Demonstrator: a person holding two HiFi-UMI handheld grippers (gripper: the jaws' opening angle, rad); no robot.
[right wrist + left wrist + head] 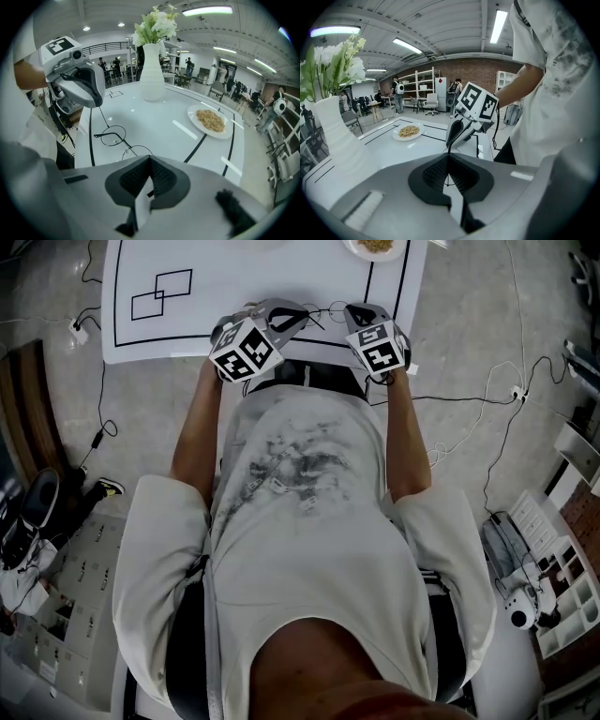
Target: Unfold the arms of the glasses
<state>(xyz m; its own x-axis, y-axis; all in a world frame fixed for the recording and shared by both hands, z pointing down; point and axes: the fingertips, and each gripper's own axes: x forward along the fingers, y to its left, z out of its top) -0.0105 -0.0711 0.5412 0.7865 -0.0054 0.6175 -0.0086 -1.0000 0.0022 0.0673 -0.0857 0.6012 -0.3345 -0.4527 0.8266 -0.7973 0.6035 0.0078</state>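
Glasses (pixel 113 136): we are pinching one arm-tip in the clenched left tongs (pixel 448 159); clenched right tongs (pixel 149 159) are steadying the frame just ahead, presumably to swing it open.

Pale T-shirt (pixel 309 549) — grey print, short sleeves (pixel 164 531)

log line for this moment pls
step: unfold glasses arms | left gripper: shut on glasses | right gripper: shut on glasses | glasses: between both grippers, at table near edge
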